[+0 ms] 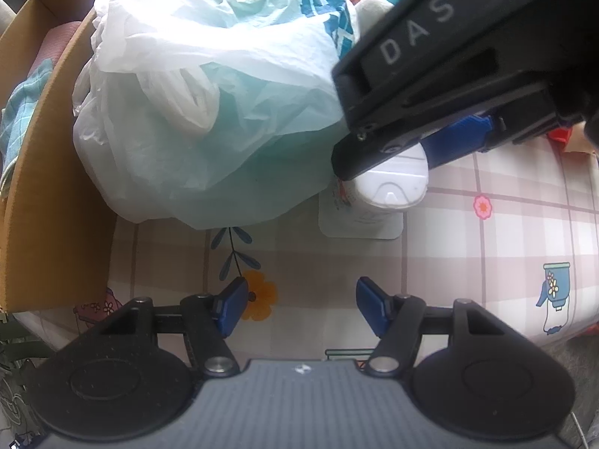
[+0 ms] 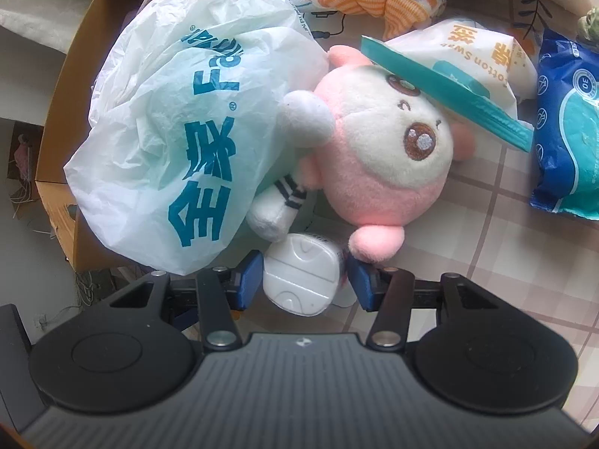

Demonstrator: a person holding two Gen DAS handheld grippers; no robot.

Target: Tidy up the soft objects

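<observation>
A stuffed white plastic bag [image 1: 209, 86] with teal print lies against a cardboard box [image 1: 48, 172]; it also shows in the right wrist view [image 2: 179, 134]. My left gripper [image 1: 301, 307] is open and empty above the checked tablecloth, just in front of the bag. My right gripper [image 2: 305, 280] has its blue fingers on either side of a white wipes pack lid [image 2: 299, 278], seemingly touching it; the same pack [image 1: 393, 183] shows in the left wrist view under the right gripper body. A pink and white plush doll [image 2: 385, 157] lies beside the bag.
A cotton swab packet [image 2: 464, 63] rests on the doll's head. A blue wipes pack [image 2: 569, 127] lies at right, an orange striped cloth [image 2: 370, 0] at the back. The cardboard box [image 2: 63, 119] holds cloths at left. The table's edge is near my grippers.
</observation>
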